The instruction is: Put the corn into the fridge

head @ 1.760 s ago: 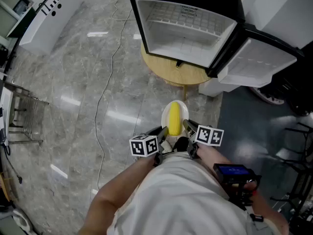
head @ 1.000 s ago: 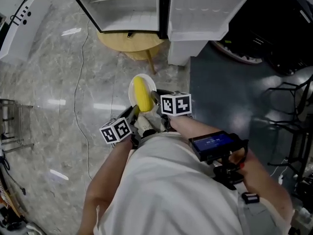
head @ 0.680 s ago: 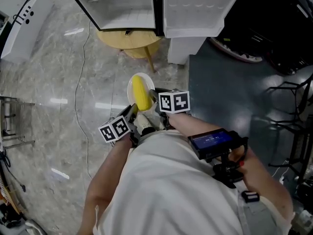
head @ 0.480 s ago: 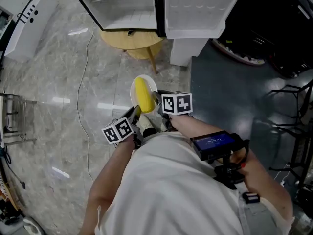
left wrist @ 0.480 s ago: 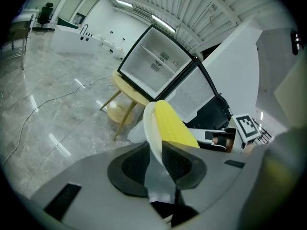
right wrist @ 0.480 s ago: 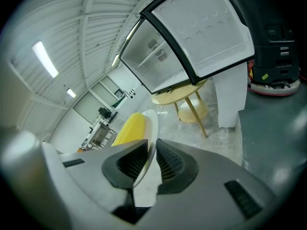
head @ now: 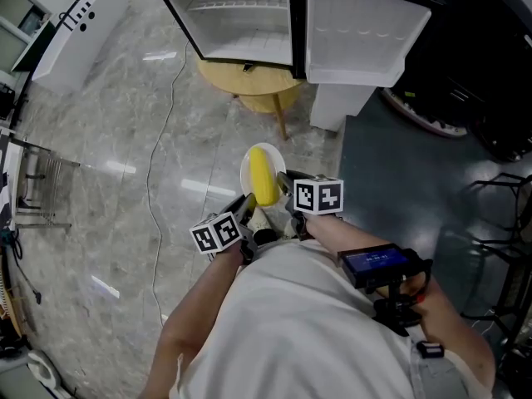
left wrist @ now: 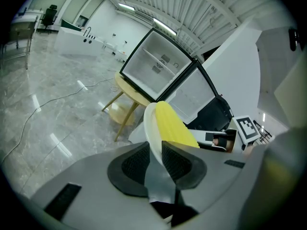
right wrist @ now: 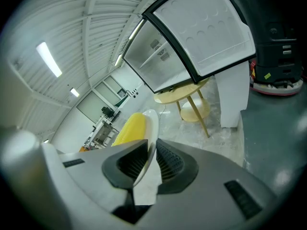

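A yellow corn cob (head: pixel 264 175) lies on a small white plate (head: pixel 248 163) that I carry in front of my body. My left gripper (head: pixel 248 209) is shut on the plate's near left rim, and my right gripper (head: pixel 287 185) is shut on its right rim. In the left gripper view the corn (left wrist: pixel 171 124) rests just past the plate rim (left wrist: pixel 151 128) clamped between the pads. The right gripper view shows the corn (right wrist: pixel 128 128) and the pinched rim (right wrist: pixel 150 128). Ahead, the small black fridge (head: pixel 235 19) stands open, its white inside bare, its door (head: pixel 359 36) swung to the right.
The fridge sits on a round wooden table (head: pixel 256 80) with slim legs. A thin cable (head: pixel 155 181) runs over the grey marble floor. A white counter (head: pixel 71 32) lies far left, a metal rack (head: pixel 37 194) at the left edge, a white box (head: pixel 337 106) under the door.
The fridge and table have shifted across the head view as I walked and turned. Both grippers kept their hold on the plate, and the corn stayed on it.
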Demonstrator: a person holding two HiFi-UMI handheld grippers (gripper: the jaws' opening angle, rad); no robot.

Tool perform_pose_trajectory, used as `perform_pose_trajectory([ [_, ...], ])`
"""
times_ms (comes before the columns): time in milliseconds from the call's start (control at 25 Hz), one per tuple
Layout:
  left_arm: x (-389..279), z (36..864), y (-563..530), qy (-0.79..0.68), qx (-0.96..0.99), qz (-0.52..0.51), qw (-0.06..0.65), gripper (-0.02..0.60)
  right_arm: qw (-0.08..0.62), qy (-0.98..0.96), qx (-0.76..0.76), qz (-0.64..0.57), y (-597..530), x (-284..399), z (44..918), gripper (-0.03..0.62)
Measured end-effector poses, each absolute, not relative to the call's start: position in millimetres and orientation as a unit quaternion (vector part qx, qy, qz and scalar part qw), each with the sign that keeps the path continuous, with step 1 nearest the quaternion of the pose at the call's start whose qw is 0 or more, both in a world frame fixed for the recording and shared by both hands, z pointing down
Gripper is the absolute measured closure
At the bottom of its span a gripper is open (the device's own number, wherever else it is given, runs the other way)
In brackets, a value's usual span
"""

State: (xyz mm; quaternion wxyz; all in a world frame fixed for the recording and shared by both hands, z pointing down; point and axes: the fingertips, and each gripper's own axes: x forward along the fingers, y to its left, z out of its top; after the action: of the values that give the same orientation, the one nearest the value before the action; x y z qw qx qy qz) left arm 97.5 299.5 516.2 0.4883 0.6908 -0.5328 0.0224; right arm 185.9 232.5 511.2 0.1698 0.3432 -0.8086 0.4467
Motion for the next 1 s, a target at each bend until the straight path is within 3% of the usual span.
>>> perform_pose_trajectory([
  [1000, 91.5, 516.1, 291.9, -0.549, 0.681, 0.024, 0.483, 0.5, 0.165, -0.814, 0.329, 0.451, 223.9, 179.3, 509.4, 0.539],
])
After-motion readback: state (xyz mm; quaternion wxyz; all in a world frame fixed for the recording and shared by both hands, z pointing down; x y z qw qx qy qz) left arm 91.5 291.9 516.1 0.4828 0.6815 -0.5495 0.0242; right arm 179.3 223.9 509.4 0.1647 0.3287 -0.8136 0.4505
